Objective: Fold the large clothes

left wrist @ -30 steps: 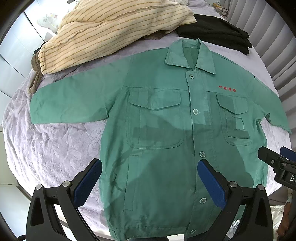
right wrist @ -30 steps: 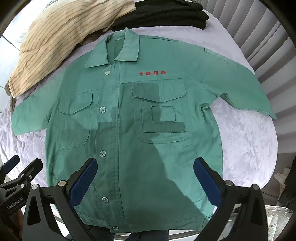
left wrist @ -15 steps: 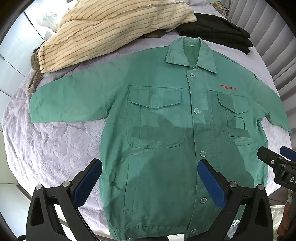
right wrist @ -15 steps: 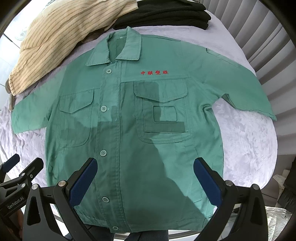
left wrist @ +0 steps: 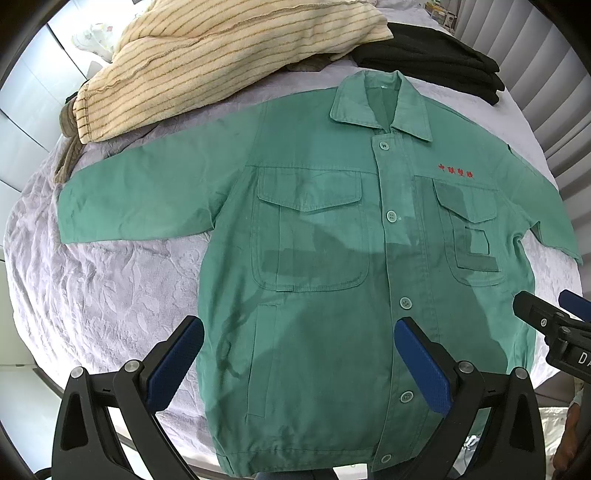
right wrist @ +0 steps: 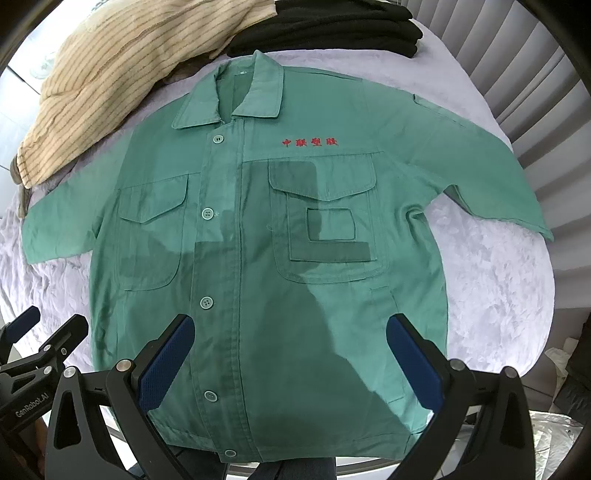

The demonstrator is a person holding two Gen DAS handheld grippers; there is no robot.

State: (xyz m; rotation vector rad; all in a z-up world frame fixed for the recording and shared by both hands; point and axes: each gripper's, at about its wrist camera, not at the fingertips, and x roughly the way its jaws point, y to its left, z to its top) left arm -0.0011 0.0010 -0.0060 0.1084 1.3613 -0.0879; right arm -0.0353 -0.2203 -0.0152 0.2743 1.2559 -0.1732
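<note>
A green work jacket [left wrist: 317, 280] lies flat and buttoned, front up, in the middle of the lilac bedspread [left wrist: 107, 295], sleeves spread towards the side edges and hem at the near edge. The left gripper [left wrist: 299, 358] and right gripper [right wrist: 290, 354] both hover above the hem, jaws wide, holding nothing. At the far edge sit a striped beige blanket [left wrist: 207, 51] and folded black clothes [right wrist: 332, 26] (stacked)
</note>
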